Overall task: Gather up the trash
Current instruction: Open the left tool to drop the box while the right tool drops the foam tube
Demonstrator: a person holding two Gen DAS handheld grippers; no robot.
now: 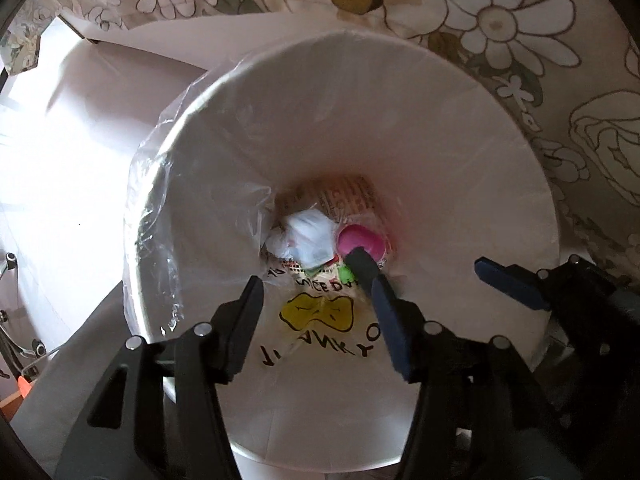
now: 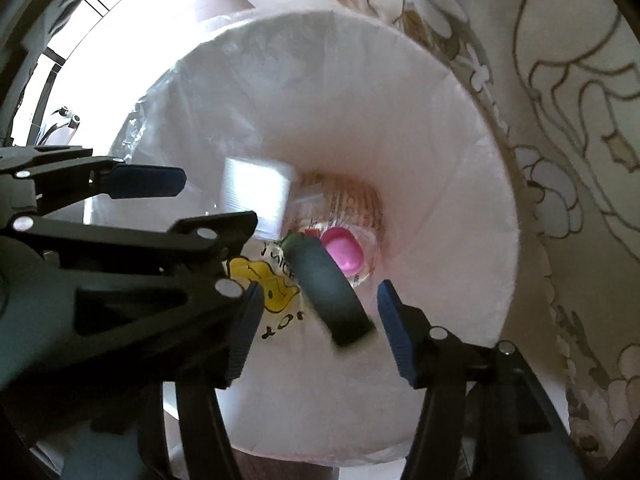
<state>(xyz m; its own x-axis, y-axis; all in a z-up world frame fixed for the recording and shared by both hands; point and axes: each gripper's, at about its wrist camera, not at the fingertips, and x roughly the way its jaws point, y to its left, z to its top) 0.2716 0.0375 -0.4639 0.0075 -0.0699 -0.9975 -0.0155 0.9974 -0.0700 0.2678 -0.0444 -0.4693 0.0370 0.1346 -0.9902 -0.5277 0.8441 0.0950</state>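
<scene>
1. Left wrist view: we've got the left gripper (image 1: 306, 272) pointing straight down into the mouth of the white bin (image 1: 500, 120), which has a clear plastic liner (image 1: 160, 208) bunched over its rim on one side.
2. Its jaws are apart and nothing is pinched between them; a blurry white wad (image 1: 306, 240) sits in the bin between and below the tips, not touching either pad.
3. Right wrist view: the right gripper (image 2: 318, 300) also aims straight down over the same bin, close beside the left one.
4. Its jaws stand apart too. A dark, blurred oblong piece (image 2: 328, 288) is in the gap between them, and as far as we can tell neither pad is touching it.
5. Down at the bottom we see a pink lid (image 2: 344, 254), some printed paper (image 2: 352, 204) and a bag with a yellow bow print (image 1: 316, 312).
6. A blurred white block (image 2: 256, 200) shows inside the bin near the left gripper's tips.
7. Flowered fabric (image 1: 500, 20) lies right behind the bin.
</scene>
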